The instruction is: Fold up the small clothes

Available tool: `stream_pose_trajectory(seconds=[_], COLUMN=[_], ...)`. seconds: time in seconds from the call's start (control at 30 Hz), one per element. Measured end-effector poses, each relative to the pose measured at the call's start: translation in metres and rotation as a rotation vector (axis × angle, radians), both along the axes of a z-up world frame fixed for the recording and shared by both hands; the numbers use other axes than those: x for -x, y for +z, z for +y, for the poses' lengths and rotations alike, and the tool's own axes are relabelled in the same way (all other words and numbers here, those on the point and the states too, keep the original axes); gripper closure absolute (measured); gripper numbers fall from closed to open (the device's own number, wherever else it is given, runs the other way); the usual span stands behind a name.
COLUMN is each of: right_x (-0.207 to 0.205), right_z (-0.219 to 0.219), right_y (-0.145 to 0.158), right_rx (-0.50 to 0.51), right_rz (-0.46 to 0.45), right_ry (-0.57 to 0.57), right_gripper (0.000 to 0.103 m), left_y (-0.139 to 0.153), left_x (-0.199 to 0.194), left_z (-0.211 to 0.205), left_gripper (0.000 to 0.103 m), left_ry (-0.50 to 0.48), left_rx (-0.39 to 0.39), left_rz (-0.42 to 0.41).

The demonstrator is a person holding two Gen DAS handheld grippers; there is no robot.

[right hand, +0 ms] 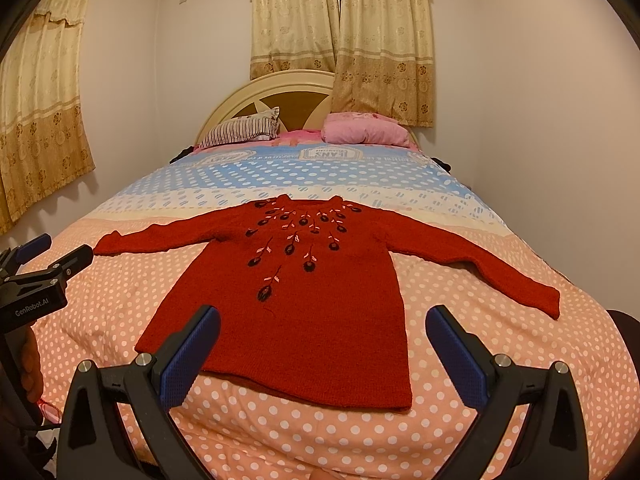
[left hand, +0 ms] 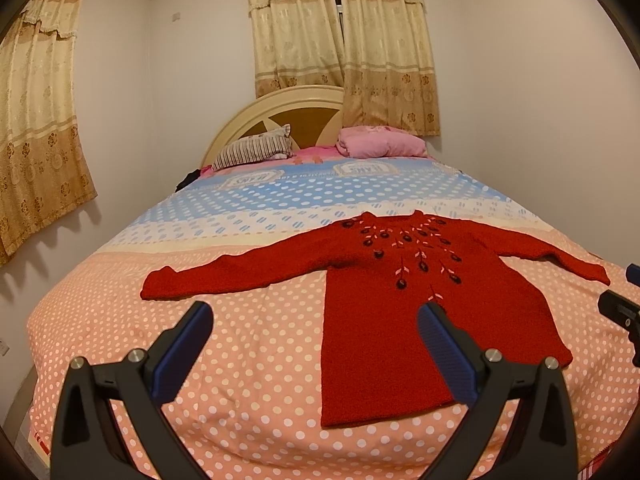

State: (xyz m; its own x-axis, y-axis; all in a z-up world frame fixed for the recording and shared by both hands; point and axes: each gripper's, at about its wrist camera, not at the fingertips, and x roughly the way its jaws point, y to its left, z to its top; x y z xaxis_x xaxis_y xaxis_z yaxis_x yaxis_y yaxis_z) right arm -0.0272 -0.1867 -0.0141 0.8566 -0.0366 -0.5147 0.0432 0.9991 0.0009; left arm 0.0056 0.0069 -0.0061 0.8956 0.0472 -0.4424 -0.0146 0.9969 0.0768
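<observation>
A red knitted sweater (left hand: 384, 320) lies flat and face up on the bed (left hand: 248, 360), spread over the peach, white-dotted part of the bedspread, its neckline toward the headboard (left hand: 276, 108) and both sleeves stretched out to the sides. Dark flowers with pale leaves are embroidered across its chest. The left gripper (left hand: 316, 316) hangs above the bedspread near the sweater's hem with its blue-padded fingers (left hand: 188, 344) spread wide and nothing between them; in its own view the right-hand finger overlaps the lower body of the sweater, though whether it touches the knit cannot be told. The right gripper (right hand: 322, 318) hovers over the hem, likewise spread wide and empty. The left wrist view shows the full length of the sleeve (left hand: 224, 276) that runs out to the left, while the opposite sleeve reaches the frame edge beside a black and blue piece of the other gripper. The right wrist view shows that far sleeve (right hand: 500, 268) whole, its cuff near the edge of the bed, and also catches the left gripper from the side at the left edge, with a hand (right hand: 30, 364) around its handle. A striped pillow (left hand: 256, 152) and a pink pillow (left hand: 380, 142) sit at the headboard, under patterned curtains (left hand: 340, 40).
</observation>
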Motion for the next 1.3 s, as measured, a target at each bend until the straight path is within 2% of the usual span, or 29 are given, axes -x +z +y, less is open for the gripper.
stream_pose_trajectory(seconds=[1.3], right_x=[-0.0026], right_z=[-0.0021], right_y=[-0.0035], right_rx=[-0.013], right_rz=[0.014], right_ry=[0.000], right_gripper=[0.001], left_y=[-0.0084], left_x=[-0.0028], left_z=[-0.0014], left_gripper=[0.000], left_ry=[-0.005], left_rx=[0.001], left_rz=[0.021])
